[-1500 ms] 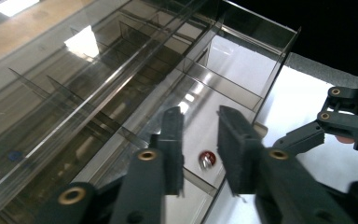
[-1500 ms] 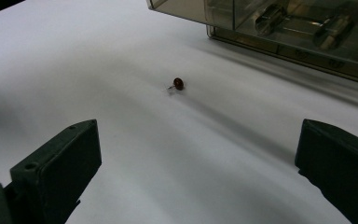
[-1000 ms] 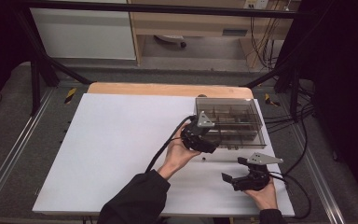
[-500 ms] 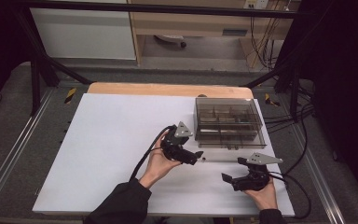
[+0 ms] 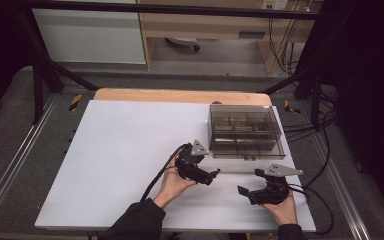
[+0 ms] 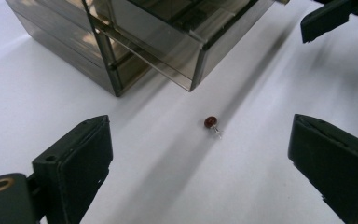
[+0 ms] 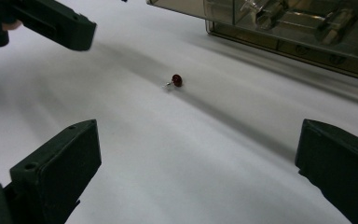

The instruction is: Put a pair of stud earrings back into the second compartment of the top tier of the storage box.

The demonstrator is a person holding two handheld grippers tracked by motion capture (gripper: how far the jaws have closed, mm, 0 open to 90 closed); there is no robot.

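lying loose on the white table [image 5: 120,150], a small red-headed pin [image 6: 210,122] now rests between the two grippers, just in front of the smoky clear drawer box [image 5: 245,131]. the left gripper [image 5: 211,174] has come away from the box, where it sat a second ago, and has dropped toward the sheet; its jaws have just been opening and now stand wide apart with nothing pressed between them. in the left gripper view the pin sits on the surface ahead of the jaws, roughly midway between them but farther out, clear of both pads. that reads as a release: the pin appears to have been set down, so the carrying step looks done.

the right gripper [image 5: 244,192] sits near the table's front edge where it was in the earlier high views, its jaws also spread wide and empty. in the right gripper view the pin [image 7: 176,80] lies ahead and a little left of centre, well apart from the pads, with the box's lower drawers [image 7: 307,28] beyond it to the right. picking it up from here would likely call for a careful, low approach, since the pin is tiny and lies flat on its side.
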